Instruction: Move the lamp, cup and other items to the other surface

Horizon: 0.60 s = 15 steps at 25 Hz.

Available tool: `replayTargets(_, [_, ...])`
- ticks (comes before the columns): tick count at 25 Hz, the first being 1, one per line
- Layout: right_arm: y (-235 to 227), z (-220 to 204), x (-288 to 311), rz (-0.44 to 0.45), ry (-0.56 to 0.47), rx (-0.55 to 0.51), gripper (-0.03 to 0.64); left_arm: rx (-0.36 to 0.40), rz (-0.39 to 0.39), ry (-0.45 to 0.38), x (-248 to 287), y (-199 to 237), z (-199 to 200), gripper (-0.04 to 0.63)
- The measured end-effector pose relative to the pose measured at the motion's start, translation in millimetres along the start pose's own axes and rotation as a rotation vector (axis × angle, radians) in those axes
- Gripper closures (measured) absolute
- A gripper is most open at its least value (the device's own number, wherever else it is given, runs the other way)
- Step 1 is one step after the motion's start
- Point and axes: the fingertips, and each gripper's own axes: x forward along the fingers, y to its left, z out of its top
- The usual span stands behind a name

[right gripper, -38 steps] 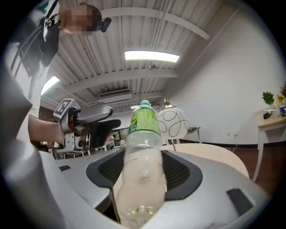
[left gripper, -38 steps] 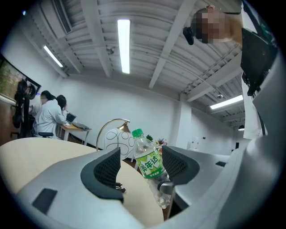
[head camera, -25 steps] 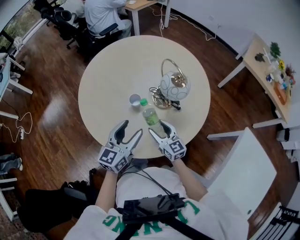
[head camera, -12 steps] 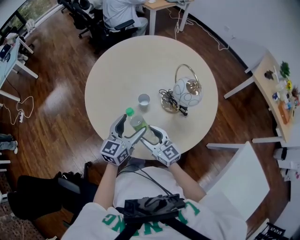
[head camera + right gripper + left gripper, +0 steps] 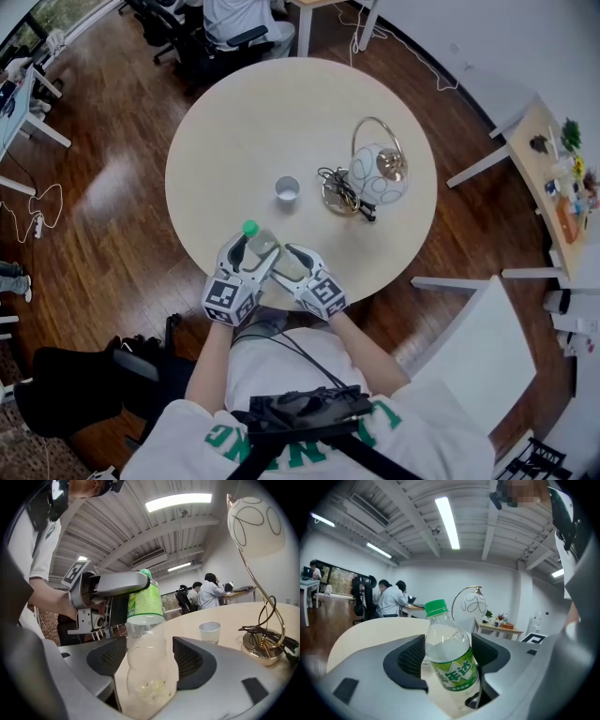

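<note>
A clear bottle [image 5: 264, 246] with a green cap and green label hangs tilted over the near edge of the round table [image 5: 225, 122], between both grippers. My left gripper [image 5: 253, 251] is closing, its pads against the labelled upper body of the bottle [image 5: 450, 663]. My right gripper [image 5: 286, 264] is opening, with the base of the bottle [image 5: 146, 667] still between its jaws. A globe lamp [image 5: 375, 173] on a gold hoop stand and a small paper cup [image 5: 287, 189] stand farther back on the table.
A tangle of black cord [image 5: 339, 192] lies at the lamp's base. A white table [image 5: 492, 347] stands to the right. A desk with small items [image 5: 561, 159] is at the far right. A seated person [image 5: 230, 17] and office chairs are beyond the round table.
The bottle has come off the table toward its near edge and now lies tilted. The left gripper, empty before, has closed round it. The lamp and cup have stayed put.
</note>
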Motion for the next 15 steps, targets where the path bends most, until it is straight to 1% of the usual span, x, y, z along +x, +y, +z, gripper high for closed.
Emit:
replayTargets(1, [-4, -6, -2, -0.011, 0.014, 0.01, 0.256, 0.014, 0.02, -0.005, -1, 4, -3, 0.291])
replayTargets(4, [-13, -17, -15, -0.039, 0.036, 0.025, 0.256, 0.074, 0.085, -0.021, -2, 19, -13, 0.291])
replayTargets(7, [-23, -28, -25, -0.07, 0.031, 0.041, 0.256, 0.141, 0.164, -0.023, -3, 33, -19, 0.291])
replayTargets(9, [-26, -25, -30, -0.098, 0.027, 0.062, 0.256, 0.172, 0.205, -0.022, -3, 38, -23, 0.291])
replayTargets(12, [-29, -16, -33, -0.127, 0.012, 0.121, 0.256, 0.232, 0.245, -0.024, -2, 37, -27, 0.291])
replayTargets(15, [-32, -12, -35, -0.138, -0.009, 0.163, 0.256, 0.278, 0.242, -0.021, 1, 29, -31, 0.293])
